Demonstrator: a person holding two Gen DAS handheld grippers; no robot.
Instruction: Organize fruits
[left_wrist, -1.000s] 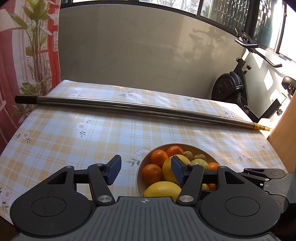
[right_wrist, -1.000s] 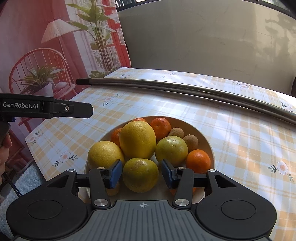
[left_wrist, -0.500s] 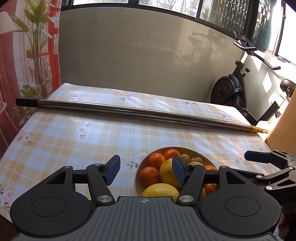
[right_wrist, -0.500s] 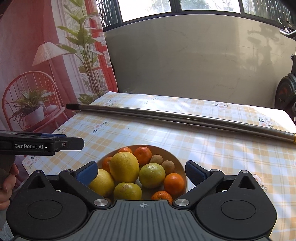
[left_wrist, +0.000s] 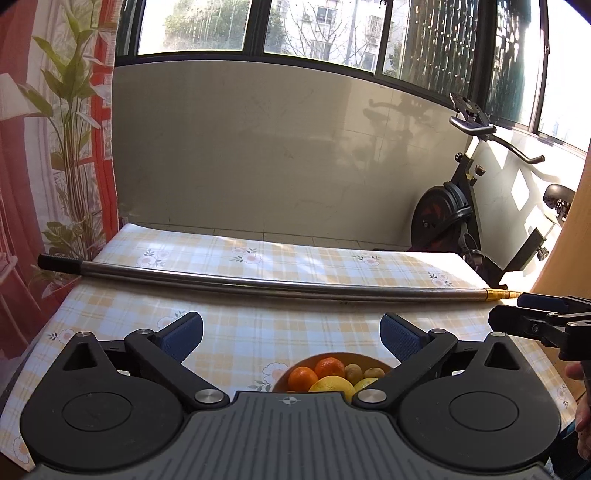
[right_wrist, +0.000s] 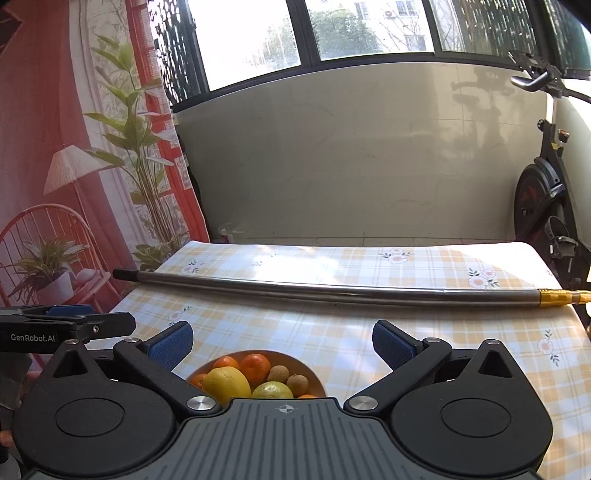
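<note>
- Dark-framed windows (right_wrist: 332, 33) run above a pale far wall (left_wrist: 277, 147).
- Sun patches fall on the checked floral surface (right_wrist: 424, 332).
- An exercise bike (left_wrist: 461, 206) stands far right.
- A red printed backdrop (right_wrist: 55, 147) hangs left.

Bright daylight pours through the windows (left_wrist: 258, 26), blown out white; sun patches dapple the tabletop (right_wrist: 424, 332). Sharp focus, with fisheye bending at the edges.

Counter (left_wrist: 110, 332): I see a checked yellow-and-white cloth with small flowers covering it.
Metal pole (left_wrist: 258, 282): lies across the counter near its far edge, black end left, gold tip at the right edge.
Exercise bike (left_wrist: 454, 218): beyond the far right corner.
Plant backdrop (right_wrist: 74, 166): past the left edge.
</note>
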